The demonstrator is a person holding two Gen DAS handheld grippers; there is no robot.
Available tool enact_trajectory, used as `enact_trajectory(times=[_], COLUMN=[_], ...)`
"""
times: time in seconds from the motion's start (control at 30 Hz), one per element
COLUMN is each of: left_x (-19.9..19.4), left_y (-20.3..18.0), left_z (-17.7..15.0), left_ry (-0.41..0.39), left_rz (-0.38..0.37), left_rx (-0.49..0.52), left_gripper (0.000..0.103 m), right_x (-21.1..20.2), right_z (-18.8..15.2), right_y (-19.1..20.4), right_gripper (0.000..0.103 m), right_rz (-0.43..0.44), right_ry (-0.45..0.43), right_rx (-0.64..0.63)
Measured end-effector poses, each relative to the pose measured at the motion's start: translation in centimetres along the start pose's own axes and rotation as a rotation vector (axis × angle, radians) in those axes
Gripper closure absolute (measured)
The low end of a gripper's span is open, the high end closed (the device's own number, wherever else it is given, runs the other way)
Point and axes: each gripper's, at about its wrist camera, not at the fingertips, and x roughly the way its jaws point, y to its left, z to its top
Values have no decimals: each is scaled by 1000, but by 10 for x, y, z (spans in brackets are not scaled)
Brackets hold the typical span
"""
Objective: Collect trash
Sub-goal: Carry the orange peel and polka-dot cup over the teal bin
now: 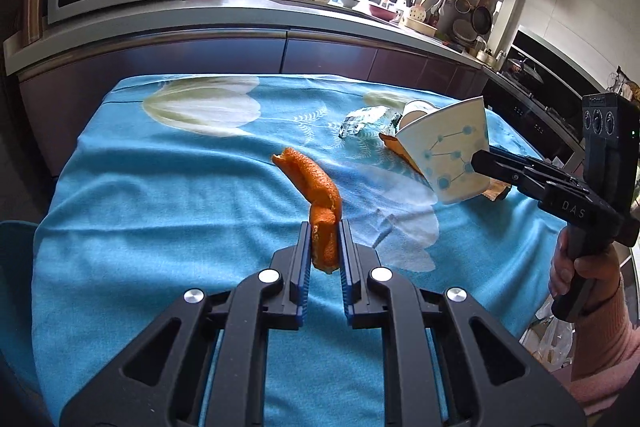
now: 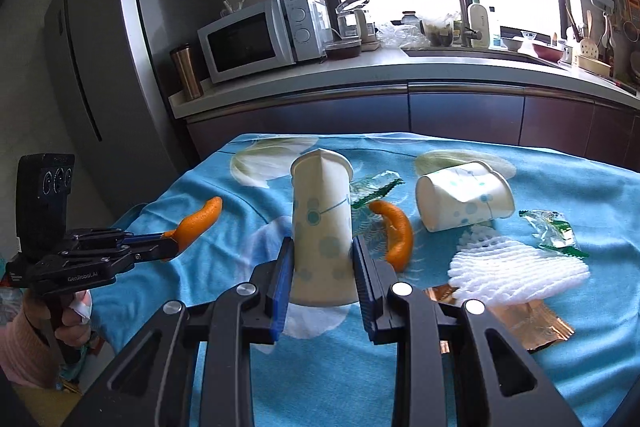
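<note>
holding: orange peel (image 1: 325,223), light, limp, slick, pinched at its lower end in my left gripper (image 1: 325,247); paper cup (image 2: 322,227), light, crushable, clamped across its wall by my right gripper (image 2: 322,267), both above the tabletop's (image 1: 160,227) middle.

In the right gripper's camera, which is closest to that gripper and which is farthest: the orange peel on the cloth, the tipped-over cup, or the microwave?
From the right gripper, which is shut on a cup:
1. Orange peel, just right of the fingers, on the cloth.
2. Tipped-over cup, farther back and right.
3. Microwave, far back on the counter, left.
</note>
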Motion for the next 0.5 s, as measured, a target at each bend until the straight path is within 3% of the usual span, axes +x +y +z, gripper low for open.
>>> enact_trajectory(times=[0.5], left_x=[-62], left_y=[36], left_z=[-30], left_ry=[-54], left_rz=[66], left_rx=[-68], left_gripper=[90], right_x=[28], right_z=[-1], right_y=[63], right_gripper=[75], right_rz=[187], right_ry=[41], right_rx=[-34])
